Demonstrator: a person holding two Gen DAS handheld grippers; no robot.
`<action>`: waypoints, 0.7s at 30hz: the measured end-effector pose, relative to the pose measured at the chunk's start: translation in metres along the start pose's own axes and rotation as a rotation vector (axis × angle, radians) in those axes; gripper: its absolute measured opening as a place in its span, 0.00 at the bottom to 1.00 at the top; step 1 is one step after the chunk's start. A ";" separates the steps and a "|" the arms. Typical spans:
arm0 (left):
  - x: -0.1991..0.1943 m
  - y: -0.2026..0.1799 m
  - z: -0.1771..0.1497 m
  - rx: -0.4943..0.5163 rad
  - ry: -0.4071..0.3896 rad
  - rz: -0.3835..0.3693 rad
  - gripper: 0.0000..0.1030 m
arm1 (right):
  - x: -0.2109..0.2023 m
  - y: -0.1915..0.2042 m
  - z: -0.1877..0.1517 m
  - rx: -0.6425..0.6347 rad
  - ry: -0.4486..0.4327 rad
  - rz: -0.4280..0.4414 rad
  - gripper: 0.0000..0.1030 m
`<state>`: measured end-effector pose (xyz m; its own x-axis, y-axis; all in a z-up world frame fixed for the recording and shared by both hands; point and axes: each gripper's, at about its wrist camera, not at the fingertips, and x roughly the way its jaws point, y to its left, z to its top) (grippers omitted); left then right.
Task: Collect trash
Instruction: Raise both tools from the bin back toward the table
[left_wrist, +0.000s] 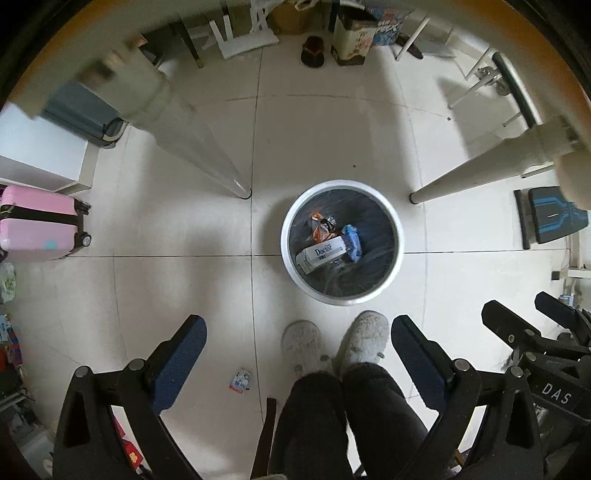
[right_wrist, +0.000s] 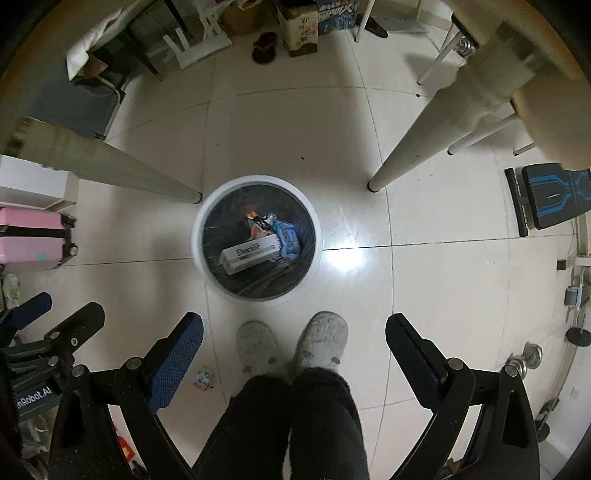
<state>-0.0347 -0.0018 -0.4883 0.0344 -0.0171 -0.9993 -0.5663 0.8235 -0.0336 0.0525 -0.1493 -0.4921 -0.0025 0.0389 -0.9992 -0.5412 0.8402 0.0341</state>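
Two grippers: left gripper (left_wrist: 298, 349) and right gripper (right_wrist: 294, 347) both spread wide, empty.
Bin: white trash can (left_wrist: 396, 236), frame centre, holding a Doctor box (left_wrist: 320, 254).
Floor: small wrapper (left_wrist: 240, 381), lower centre.

1 white trash bin (left_wrist: 398, 243) w/ 3 items inside: 1 white "Doctor" box (left_wrist: 320, 254), 1 orange wrapper (left_wrist: 320, 230), 1 blue packet (left_wrist: 352, 242). 1 small wrapper (left_wrist: 240, 381) on floor. 2 grey slippers (left_wrist: 301, 345). 2 table legs (left_wrist: 207, 147). 1 pink suitcase (left_wrist: 37, 223). 2 grippers: left gripper (left_wrist: 298, 354), right gripper (right_wrist: 294, 350).
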 end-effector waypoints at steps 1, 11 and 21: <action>-0.016 0.001 -0.003 0.001 -0.007 -0.004 0.99 | -0.012 0.002 -0.002 0.001 -0.003 0.002 0.97; -0.138 0.007 0.006 -0.003 -0.134 0.050 0.99 | -0.165 0.006 -0.007 0.086 -0.074 0.084 0.97; -0.195 -0.006 0.098 -0.008 -0.256 0.110 0.99 | -0.267 -0.035 0.109 0.101 -0.169 0.080 0.97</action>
<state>0.0432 0.0519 -0.2915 0.1784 0.2172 -0.9597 -0.5847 0.8079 0.0741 0.1637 -0.1303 -0.2240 0.1038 0.1904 -0.9762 -0.4581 0.8804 0.1230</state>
